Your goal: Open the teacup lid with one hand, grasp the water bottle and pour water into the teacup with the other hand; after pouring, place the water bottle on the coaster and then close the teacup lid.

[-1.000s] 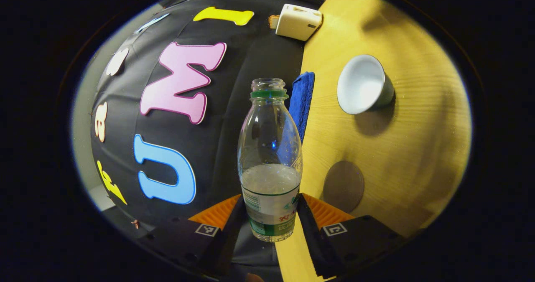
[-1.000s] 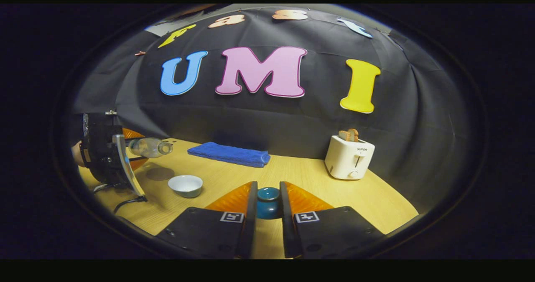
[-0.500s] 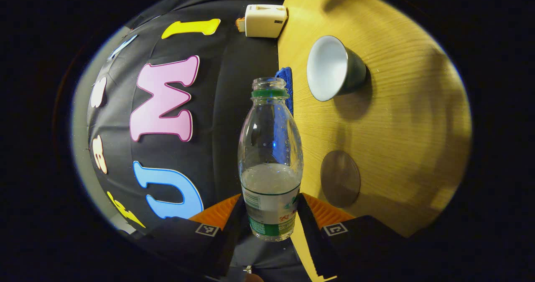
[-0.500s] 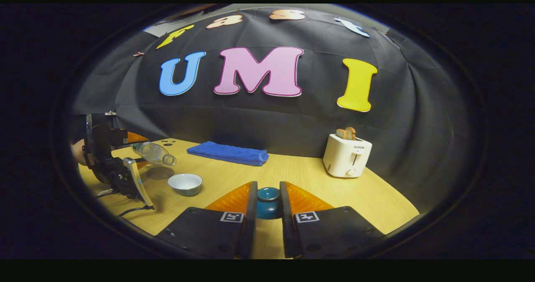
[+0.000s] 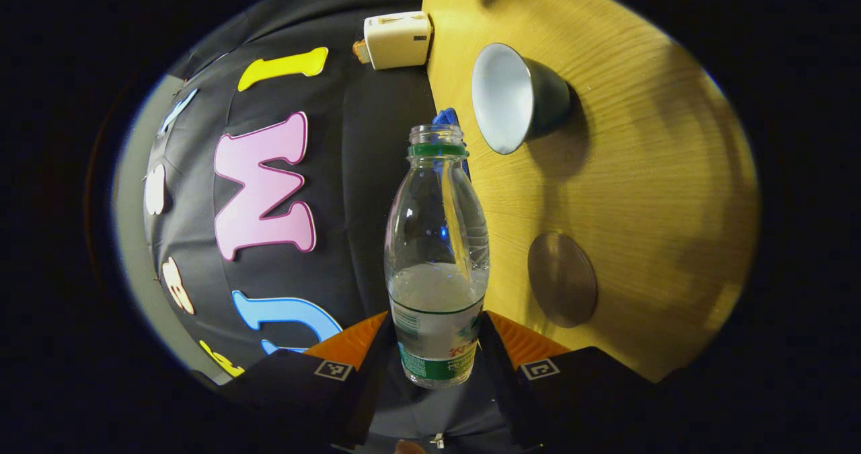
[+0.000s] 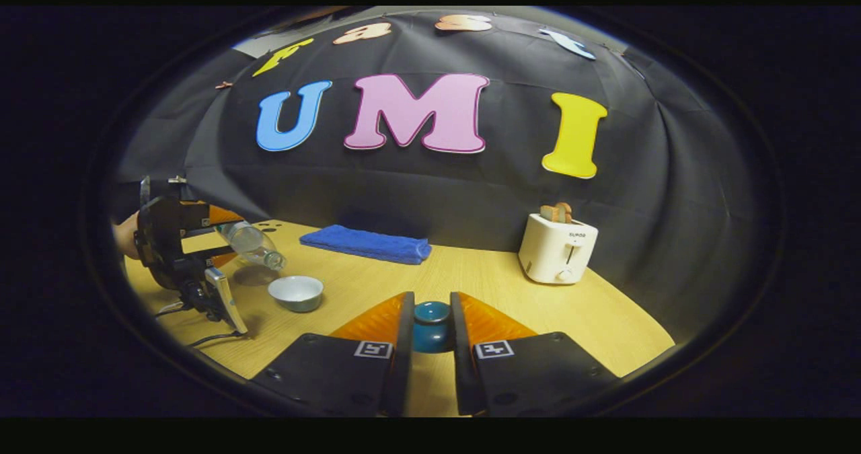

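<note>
My left gripper (image 5: pixel 436 336) is shut on a clear water bottle (image 5: pixel 436 252), capless and partly filled. In the right gripper view this bottle (image 6: pixel 255 245) is tilted, its mouth pointing down over the open white-lined teacup (image 6: pixel 296 292). From the left gripper view the teacup (image 5: pixel 514 97) lies beyond the bottle's mouth and to the right. The round grey coaster (image 5: pixel 562 279) is on the table nearer me. My right gripper (image 6: pixel 431 309) is shut on the teal teacup lid (image 6: pixel 431 329), held away from the cup to its right.
A folded blue towel (image 6: pixel 366 244) lies at the back of the wooden table (image 6: pixel 605 319). A white toaster (image 6: pixel 557 249) holding bread stands at the back right. A dark cable (image 6: pixel 202 338) trails on the table below the left gripper.
The left gripper has rolled further, tipping the bottle's mouth lower and closer to the teacup. The right gripper with the lid has stayed put.
</note>
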